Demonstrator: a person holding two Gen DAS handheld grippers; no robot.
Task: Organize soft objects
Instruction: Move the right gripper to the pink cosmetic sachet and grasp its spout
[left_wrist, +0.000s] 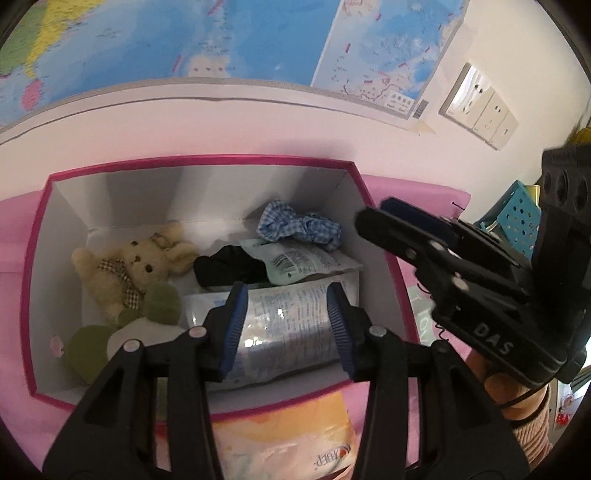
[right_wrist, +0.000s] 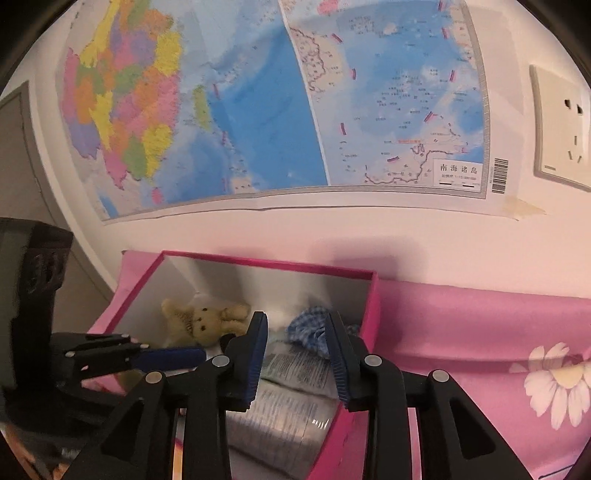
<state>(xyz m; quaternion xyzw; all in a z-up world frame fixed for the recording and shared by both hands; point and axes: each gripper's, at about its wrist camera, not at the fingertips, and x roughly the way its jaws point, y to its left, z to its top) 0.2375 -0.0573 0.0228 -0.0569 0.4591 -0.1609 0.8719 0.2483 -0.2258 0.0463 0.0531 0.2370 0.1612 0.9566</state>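
While both tools hover over the pink-rimmed box (left_wrist: 33, 280), the soft stuff is already sitting inside it: a beige teddy bear (left_wrist: 136, 266) at the left, a green plush (left_wrist: 162, 302) below it, a black fabric bundle (left_wrist: 225, 267) in the middle, a blue gingham scrunchie (left_wrist: 299, 225) toward the back right, plus a small printed pouch (left_wrist: 295, 262) lying on a bigger clear printed pack (left_wrist: 288, 325) at the front. The left tool (left_wrist: 288, 325) has its jaws partly apart just above that big pack; can't tell whether the pads actually touch it. The right tool (right_wrist: 297, 358) is partly apart too, nothing between its pads, over the box's right side. The box sits on a pink flowered cloth (right_wrist: 480, 332) against a wall with a map (right_wrist: 258, 110)
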